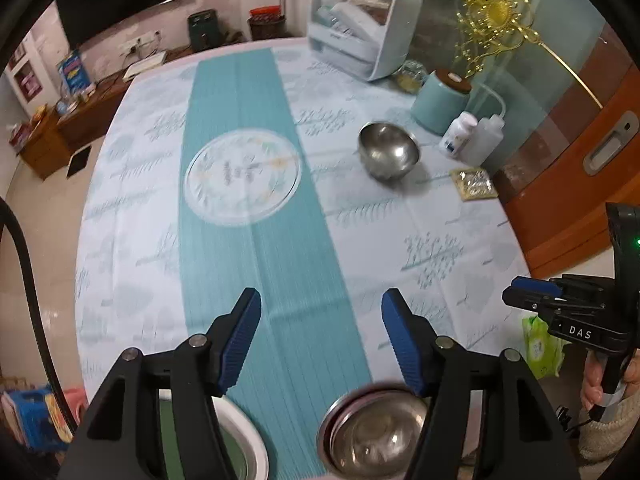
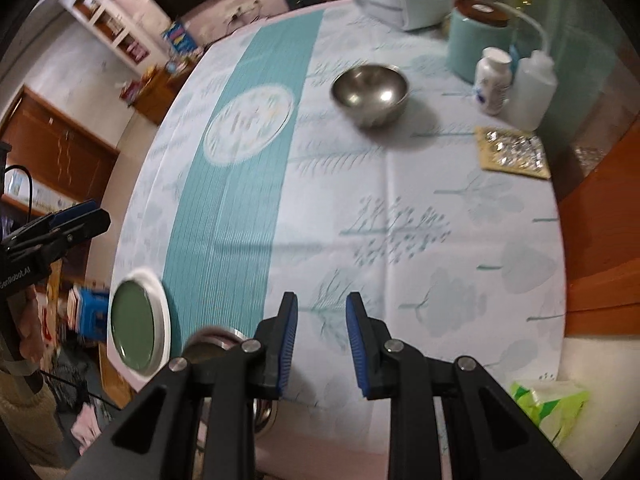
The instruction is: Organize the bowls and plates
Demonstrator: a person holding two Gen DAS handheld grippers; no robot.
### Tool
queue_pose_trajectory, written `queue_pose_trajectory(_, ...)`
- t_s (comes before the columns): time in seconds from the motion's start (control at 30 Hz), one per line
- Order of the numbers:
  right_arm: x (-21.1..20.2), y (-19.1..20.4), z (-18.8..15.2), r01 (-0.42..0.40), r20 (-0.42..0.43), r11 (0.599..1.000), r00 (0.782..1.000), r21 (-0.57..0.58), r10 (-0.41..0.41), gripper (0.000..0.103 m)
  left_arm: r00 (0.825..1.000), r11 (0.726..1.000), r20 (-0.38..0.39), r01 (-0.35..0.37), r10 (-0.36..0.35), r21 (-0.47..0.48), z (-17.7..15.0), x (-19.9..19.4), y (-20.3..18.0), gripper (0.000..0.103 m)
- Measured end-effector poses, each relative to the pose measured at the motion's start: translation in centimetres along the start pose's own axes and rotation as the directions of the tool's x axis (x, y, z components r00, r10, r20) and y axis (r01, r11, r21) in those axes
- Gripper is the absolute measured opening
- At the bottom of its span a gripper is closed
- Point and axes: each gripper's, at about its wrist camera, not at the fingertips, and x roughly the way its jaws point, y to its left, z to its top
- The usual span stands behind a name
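While both grippers hang empty with jaws apart, the lone steel bowl (image 2: pixel 370 94) sits at twelve o'clock from the right gripper (image 2: pixel 321 344), nearer than the left gripper (image 1: pixel 321 342).

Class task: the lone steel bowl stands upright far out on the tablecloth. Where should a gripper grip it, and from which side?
Grip the steel bowl by its thin rim, one finger inside and one outside, coming from above on the near side; its round wall is too wide and slippery for the right gripper.

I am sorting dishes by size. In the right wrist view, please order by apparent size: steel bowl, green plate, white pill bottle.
1. Steel bowl and green plate: alike; plate nearer, unsure.
2. White pill bottle.
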Motion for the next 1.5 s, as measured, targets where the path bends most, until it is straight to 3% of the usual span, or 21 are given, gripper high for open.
queue_pose_trajectory(0.17,-0.6,-0.8,2.3,0.031,0.032,0.999,0.999,0.022,-0.032,0.025,1.0,0.998,-0.005,0.026,-0.025,0.057,4.2,2.3,-1.2,0.062)
queue_pose_trajectory(0.47,-0.9,-2.5,8.3,0.04,0.083,0.996,0.995,0.08,-0.047,0.025,0.991,0.992,-0.099,0.102,-0.095,0.071,11.0,9.3,-2.7,0.062)
queue_pose_trajectory(0.67,0.2,-4.6,13.0,0.053,0.099,0.988,0.993,0.143,-0.068,0.025,0.989,0.993,-0.118,0.094,-0.085,0.069,15.0,13.7,-3.0,0.061)
queue_pose_trajectory(0.8,2.1,-6.4,15.7,0.056,0.092,0.982,0.993,0.181,-0.073,0.025,0.988,0.995,-0.127,0.093,-0.089,0.02,17.3,17.4,-2.7,0.061)
queue_pose_trajectory(1.1,8.4,-10.2,19.3,0.011,0.048,0.964,0.999,0.267,-0.024,0.025,0.982,0.993,-0.157,0.092,-0.101,-0.069,18.3,25.4,-3.8,0.061)
queue_pose_trajectory(1.33,12.3,-11.2,20.3,0.029,0.007,0.957,0.999,0.288,-0.033,0.025,0.977,0.992,-0.184,0.092,-0.107,-0.086,18.0,28.9,-4.8,0.061)
queue_pose_trajectory(1.43,13.6,-11.3,20.8,0.029,-0.006,0.957,1.0,0.288,-0.028,0.025,0.974,0.99,-0.185,0.113,-0.127,-0.082,18.2,29.4,-5.2,0.059)
queue_pose_trajectory(1.5,14.0,-11.3,20.9,0.027,-0.007,0.957,1.0,0.288,-0.026,0.025,0.976,0.992,-0.183,0.109,-0.12,-0.069,18.4,29.5,-5.4,0.05)
